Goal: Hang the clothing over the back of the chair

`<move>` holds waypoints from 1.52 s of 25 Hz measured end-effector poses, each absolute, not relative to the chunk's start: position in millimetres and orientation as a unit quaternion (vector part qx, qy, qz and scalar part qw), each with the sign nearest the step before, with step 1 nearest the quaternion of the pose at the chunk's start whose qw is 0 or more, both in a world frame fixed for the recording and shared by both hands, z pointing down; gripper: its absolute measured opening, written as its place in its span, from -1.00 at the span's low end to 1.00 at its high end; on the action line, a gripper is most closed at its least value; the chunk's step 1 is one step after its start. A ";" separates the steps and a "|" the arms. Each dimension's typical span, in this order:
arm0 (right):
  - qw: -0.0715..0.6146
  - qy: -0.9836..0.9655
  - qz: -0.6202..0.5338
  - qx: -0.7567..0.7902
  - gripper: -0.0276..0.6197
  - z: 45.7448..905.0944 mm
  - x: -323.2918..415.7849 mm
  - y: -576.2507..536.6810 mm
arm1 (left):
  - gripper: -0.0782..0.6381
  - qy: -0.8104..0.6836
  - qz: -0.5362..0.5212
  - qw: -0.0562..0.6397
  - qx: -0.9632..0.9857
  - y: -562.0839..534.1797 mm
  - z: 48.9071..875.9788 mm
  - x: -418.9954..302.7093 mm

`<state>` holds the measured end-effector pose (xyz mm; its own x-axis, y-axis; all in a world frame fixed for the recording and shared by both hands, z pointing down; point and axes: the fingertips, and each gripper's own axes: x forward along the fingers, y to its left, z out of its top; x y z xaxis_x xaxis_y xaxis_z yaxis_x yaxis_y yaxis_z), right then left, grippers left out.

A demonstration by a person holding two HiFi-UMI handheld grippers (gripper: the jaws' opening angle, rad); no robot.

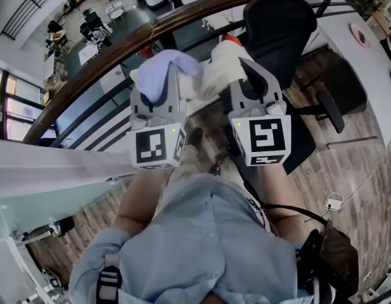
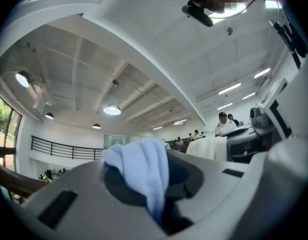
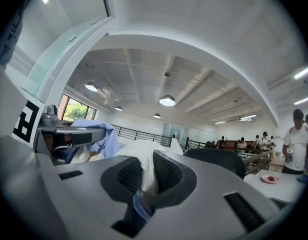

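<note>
Head view: left tool (image 1: pixel 172 75) and right tool (image 1: pixel 249 68) are each clamping an end of the clothing (image 1: pixel 211 75), holding it up crosswise; chair back (image 1: pixel 277 24) is sitting at 1 o'clock, nearer the right tool.

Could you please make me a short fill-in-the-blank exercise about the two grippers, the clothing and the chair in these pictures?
The left gripper and the right gripper are both shut on the ____. The office chair beyond them is ____ in colour. The fold between the left gripper's jaws is light ____.
Missing words: clothing; black; blue.
</note>
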<state>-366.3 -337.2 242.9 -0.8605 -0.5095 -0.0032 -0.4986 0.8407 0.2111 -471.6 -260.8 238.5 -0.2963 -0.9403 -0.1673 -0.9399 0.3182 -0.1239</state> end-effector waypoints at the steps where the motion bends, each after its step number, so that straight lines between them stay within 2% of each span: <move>1: 0.026 -0.957 -0.105 0.267 -0.80 239.6 -367.3 -342.0 | -0.61 0.802 0.004 0.106 -0.588 -267.4 235.5 -473.4; 11: 0.017 -0.934 -0.123 0.335 -0.80 202.8 -367.7 -403.7 | -0.61 0.757 0.039 0.149 -0.635 -345.8 192.8 -490.0; 19: -0.009 -0.910 -0.117 0.398 -0.79 157.6 -367.1 -473.8 | -0.61 0.694 0.067 0.196 -0.689 -435.3 125.4 -500.0; 27: -0.026 -0.867 -0.125 0.482 -0.79 128.3 -342.9 -523.7 | -0.61 0.628 0.099 0.221 -0.739 -504.9 82.8 -497.6; 33: -0.030 -0.818 -0.136 0.557 -0.79 117.9 -300.4 -555.2 | -0.61 0.583 0.107 0.216 -0.776 -548.1 75.7 -482.5; 38: -0.020 -0.781 -0.124 0.612 -0.79 151.4 -260.3 -566.3 | -0.61 0.574 0.081 0.204 -0.789 -568.0 111.7 -471.3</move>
<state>-260.3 -566.3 151.4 -0.2493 -0.9508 -0.1838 -0.9610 0.2194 0.1686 -471.3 -568.0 111.7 0.3285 -0.8727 -0.3612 -0.9385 -0.2586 -0.2288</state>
